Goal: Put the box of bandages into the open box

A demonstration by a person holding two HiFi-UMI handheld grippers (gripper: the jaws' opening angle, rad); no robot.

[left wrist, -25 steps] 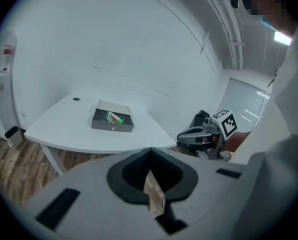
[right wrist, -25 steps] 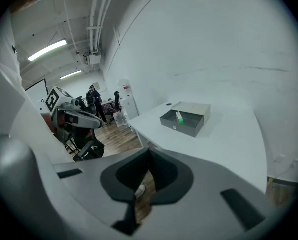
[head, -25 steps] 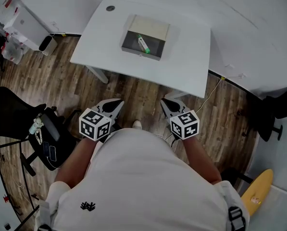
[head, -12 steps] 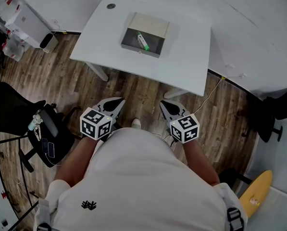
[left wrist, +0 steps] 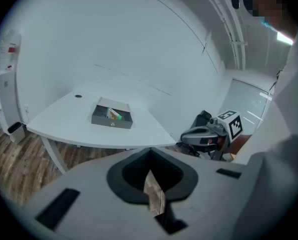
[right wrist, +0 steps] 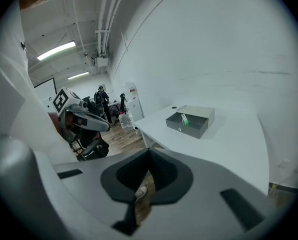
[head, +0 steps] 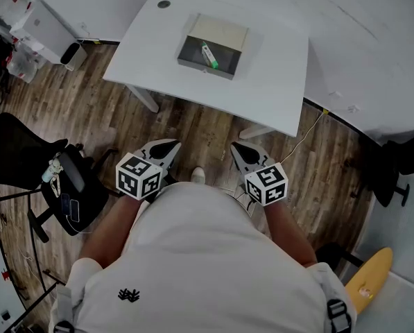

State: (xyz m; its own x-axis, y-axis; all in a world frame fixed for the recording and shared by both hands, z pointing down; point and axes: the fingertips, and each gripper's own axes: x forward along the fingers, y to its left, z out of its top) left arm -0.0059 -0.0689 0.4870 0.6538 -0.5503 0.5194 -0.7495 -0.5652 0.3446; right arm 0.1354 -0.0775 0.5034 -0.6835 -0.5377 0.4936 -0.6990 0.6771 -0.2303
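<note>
The open grey box (head: 193, 51) stands on the white table (head: 276, 68). A green and white box of bandages (head: 208, 53) lies inside it. Both grippers hang close to the person's body above the wooden floor, well short of the table. My left gripper (head: 164, 149) and my right gripper (head: 242, 151) are shut with nothing in them. From the left gripper view (left wrist: 150, 156) the open box (left wrist: 102, 119) holds the bandages (left wrist: 114, 114), and the right gripper (left wrist: 208, 134) shows beside it. In the right gripper view (right wrist: 149, 156) the open box (right wrist: 198, 114) and the bandages (right wrist: 185, 119) lie far ahead.
A black office chair (head: 26, 165) stands at the left on the floor. White equipment (head: 37, 26) sits at the back left. A cable (head: 305, 134) runs under the table's right side. A dark chair (head: 401, 161) and a yellow object (head: 369, 272) are at the right.
Both grippers stay by the body, shut. Only the head view has shifted slightly, so the table sits a little higher and more to the right in the picture.
</note>
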